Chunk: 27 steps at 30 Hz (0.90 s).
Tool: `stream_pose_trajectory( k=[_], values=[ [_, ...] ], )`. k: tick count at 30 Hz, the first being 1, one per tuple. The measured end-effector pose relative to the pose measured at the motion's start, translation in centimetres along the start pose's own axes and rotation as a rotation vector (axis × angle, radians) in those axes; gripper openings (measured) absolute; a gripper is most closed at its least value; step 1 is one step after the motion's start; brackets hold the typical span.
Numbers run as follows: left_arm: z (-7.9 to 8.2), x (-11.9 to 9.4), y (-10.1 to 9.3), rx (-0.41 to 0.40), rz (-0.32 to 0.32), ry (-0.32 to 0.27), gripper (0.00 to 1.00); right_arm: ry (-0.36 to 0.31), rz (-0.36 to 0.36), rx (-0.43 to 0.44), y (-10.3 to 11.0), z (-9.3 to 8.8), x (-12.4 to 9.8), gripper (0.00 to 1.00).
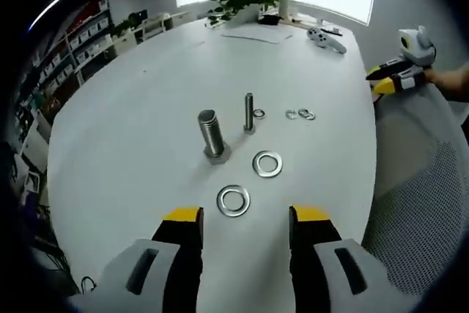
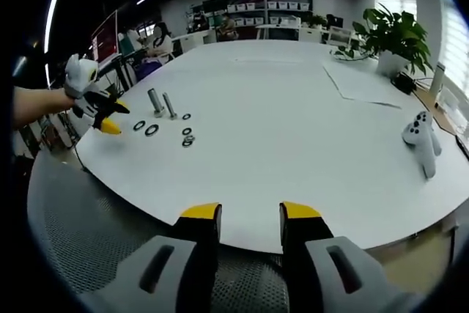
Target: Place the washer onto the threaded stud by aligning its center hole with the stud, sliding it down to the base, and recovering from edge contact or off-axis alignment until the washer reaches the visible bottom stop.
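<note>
Risk, judged: thin flat washer [image 1: 233, 201] hard to pinch off smooth white table [image 1: 146, 108]; likely to skid or tilt, then catch on thread crests if lowered off-axis over the stud.

Left gripper [image 1: 245, 219]: yellow-tipped jaws spread apart, empty, hovering just short of nearest washer.

Right gripper [image 2: 250, 216]: jaws parted, empty, at table edge, well apart from the parts.

Large threaded stud [image 1: 211, 135]: upright, steel, hex base, coarse thread.

Thin stud [image 1: 249, 112]: upright, slender, beside it.

Second large washer [image 1: 267, 163]: flat bright ring, near hex base.

Small washers [image 1: 300, 114]: clustered beyond thin stud.
</note>
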<state>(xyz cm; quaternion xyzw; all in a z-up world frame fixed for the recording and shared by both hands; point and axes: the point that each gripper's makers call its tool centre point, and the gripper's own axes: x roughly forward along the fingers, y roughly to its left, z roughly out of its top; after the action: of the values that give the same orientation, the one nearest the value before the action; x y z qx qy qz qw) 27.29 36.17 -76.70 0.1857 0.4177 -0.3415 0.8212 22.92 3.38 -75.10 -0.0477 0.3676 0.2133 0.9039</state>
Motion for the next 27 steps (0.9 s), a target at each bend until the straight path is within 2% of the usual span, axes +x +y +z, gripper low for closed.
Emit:
stream_pose_trajectory(
  k=[6, 8, 13, 14, 15, 17, 18, 19, 27],
  values=[
    [0.1, 1.4, 0.1, 0.028, -0.075, 0.077, 0.44, 0.003, -0.006, 0.001, -0.1, 0.0, 0.0, 0.35],
    [-0.6, 1.9, -0.2, 0.034, -0.114, 0.134, 0.44, 0.004, -0.009, 0.002, -0.1, 0.0, 0.0, 0.35],
    [-1.3, 2.7, -0.2, 0.09, -0.14, 0.204, 0.44, 0.007, -0.012, 0.003, -0.2, -0.1, 0.0, 0.35],
    [-0.6, 3.1, 0.1, 0.154, -0.142, 0.181, 0.43, 0.01, -0.012, 0.002, -0.2, -0.1, 0.0, 0.35],
    [-0.7, 3.2, 0.3, 0.122, -0.117, 0.198, 0.41, 0.011, -0.013, 0.002, -0.2, -0.1, 0.0, 0.35],
    [-0.7, 3.1, 0.8, 0.195, -0.107, 0.226, 0.38, 0.013, -0.013, 0.002, -0.2, -0.1, 0.0, 0.35],
    [-0.6, 3.3, 0.4, 0.212, -0.133, 0.222, 0.38, 0.015, -0.014, 0.002, -0.2, -0.2, 0.0, 0.35],
    [-0.6, 3.3, 0.5, 0.197, -0.128, 0.238, 0.38, 0.016, -0.015, 0.002, -0.2, -0.2, 0.0, 0.35],
    [-0.4, 3.4, 0.2, 0.282, -0.155, 0.312, 0.38, 0.018, -0.018, 0.002, -0.3, -0.2, 0.0, 0.35]
  ],
)
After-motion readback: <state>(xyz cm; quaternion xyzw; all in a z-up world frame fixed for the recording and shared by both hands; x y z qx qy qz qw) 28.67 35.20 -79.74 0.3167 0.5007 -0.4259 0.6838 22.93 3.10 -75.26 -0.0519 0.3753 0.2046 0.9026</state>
